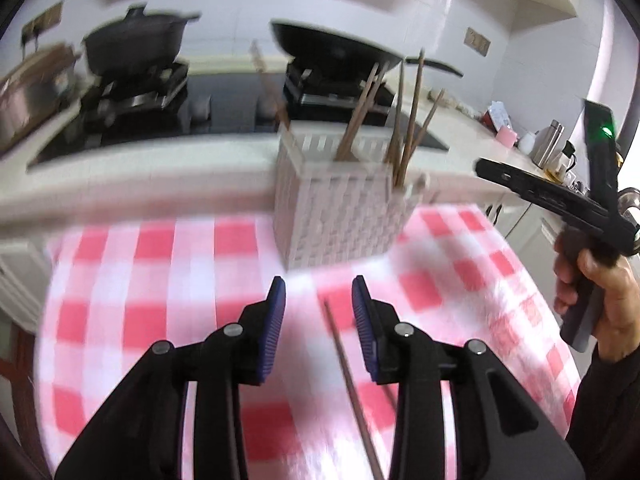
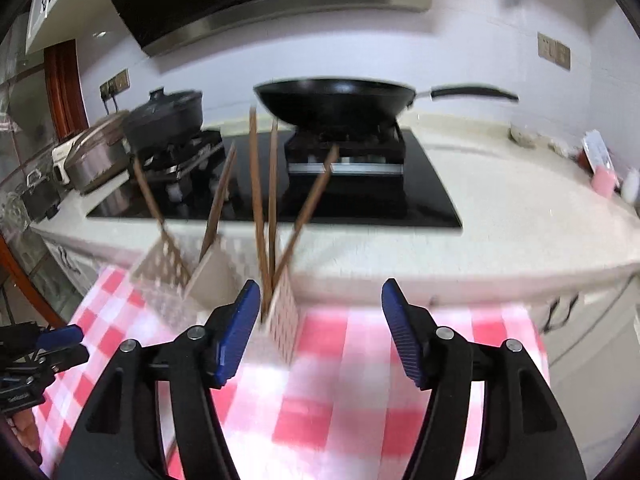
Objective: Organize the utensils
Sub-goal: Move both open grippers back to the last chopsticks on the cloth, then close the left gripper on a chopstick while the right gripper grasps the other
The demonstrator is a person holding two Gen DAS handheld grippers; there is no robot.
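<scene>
A white woven utensil holder [image 1: 340,216] stands at the far edge of the red-checked tablecloth [image 1: 160,280] and holds several brown chopsticks [image 1: 400,128]. One loose chopstick [image 1: 352,388] lies on the cloth under my left gripper [image 1: 319,300], which is open and empty. My right gripper [image 2: 320,308] is open and empty, just right of the holder [image 2: 280,320] and its chopsticks [image 2: 260,208]. The right gripper's body [image 1: 560,200] shows held high at the right in the left wrist view. The left gripper's tip [image 2: 60,340] shows at the left edge of the right wrist view.
Behind the table runs a pale counter [image 2: 500,216] with a black hob [image 2: 360,200], a black wok [image 2: 336,100] and a lidded dark pot [image 2: 164,116]. Small jars and packets [image 1: 540,144] sit at the counter's right end. Both views are motion-blurred.
</scene>
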